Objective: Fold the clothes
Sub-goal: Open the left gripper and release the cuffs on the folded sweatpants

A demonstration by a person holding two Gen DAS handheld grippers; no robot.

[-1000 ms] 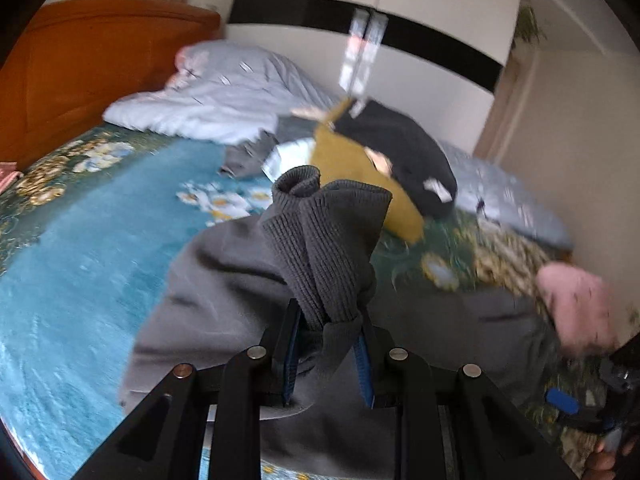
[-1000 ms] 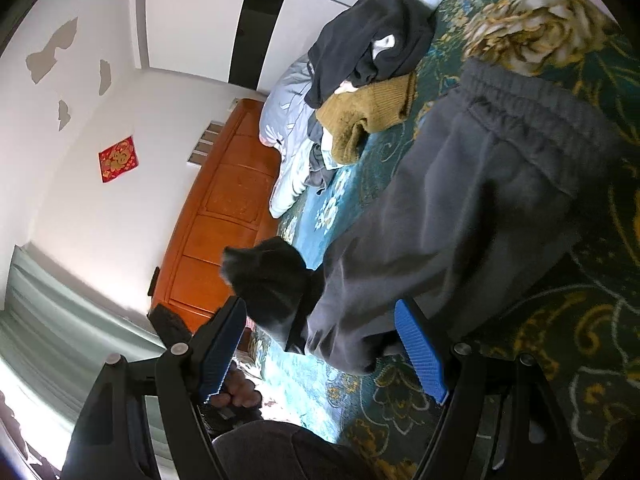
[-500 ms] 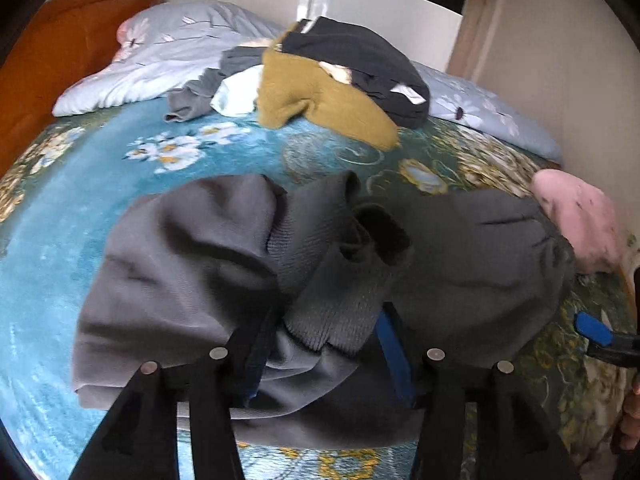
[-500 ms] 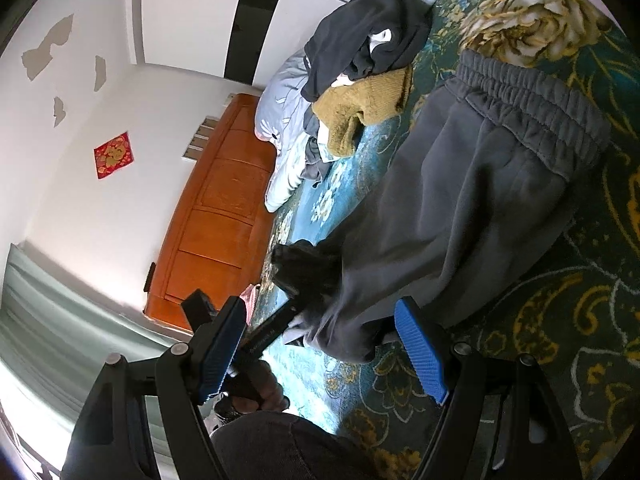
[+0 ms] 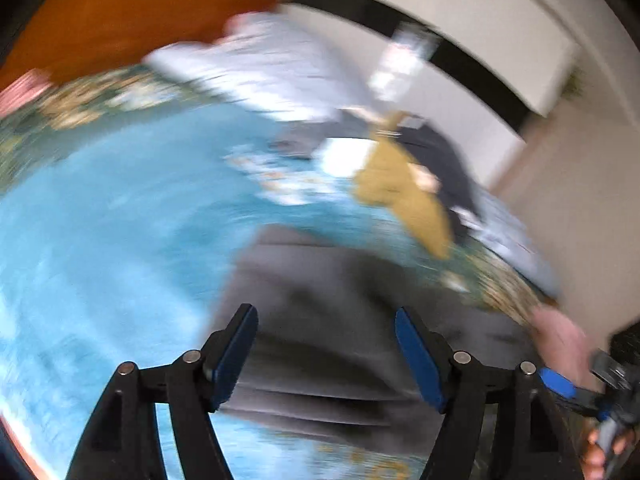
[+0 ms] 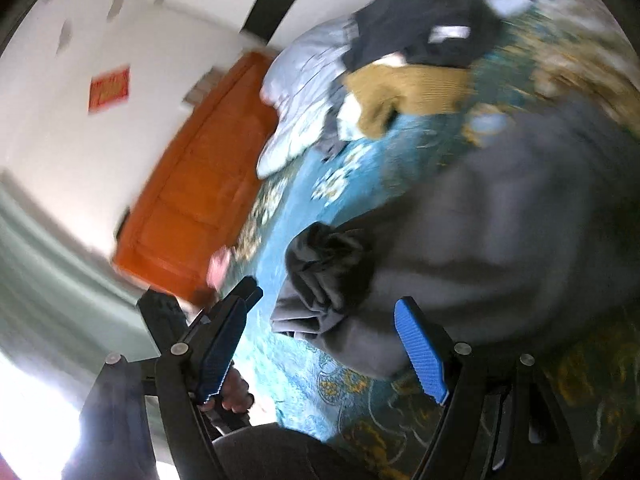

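We hold the left hand-held gripper [image 5: 326, 354] spread wide; its jaws have just been opening, and nothing is pinched between the blue pads now. Beyond the gap lies the grey sweatpants [image 5: 360, 320], folded over on the bed, though blur keeps us from saying whether the fingertips touch the cloth. Our right hand-held gripper [image 6: 324, 354] is also spread and empty, its blue pads apart on either side of a bunched dark cuff [image 6: 328, 264] at the near end of the same grey sweatpants [image 6: 500, 248].

In the right wrist view, the left hand [image 6: 236, 394] shows low down, just behind the near finger. To the left of the trousers the teal floral bedspread [image 5: 112, 220] lies bare and broad. To their right a pink garment [image 5: 560, 336] sits near the bed's edge.

Farther off, a mustard knit [image 5: 400, 192] and a black garment [image 5: 444, 160] are heaped together, well apart from the trousers. Behind them lie pale pillows [image 5: 272, 68], an orange wooden headboard [image 5: 132, 12], and a white wardrobe with a black band [image 5: 460, 40]. A red paper square [image 6: 109, 89] hangs on the white wall.
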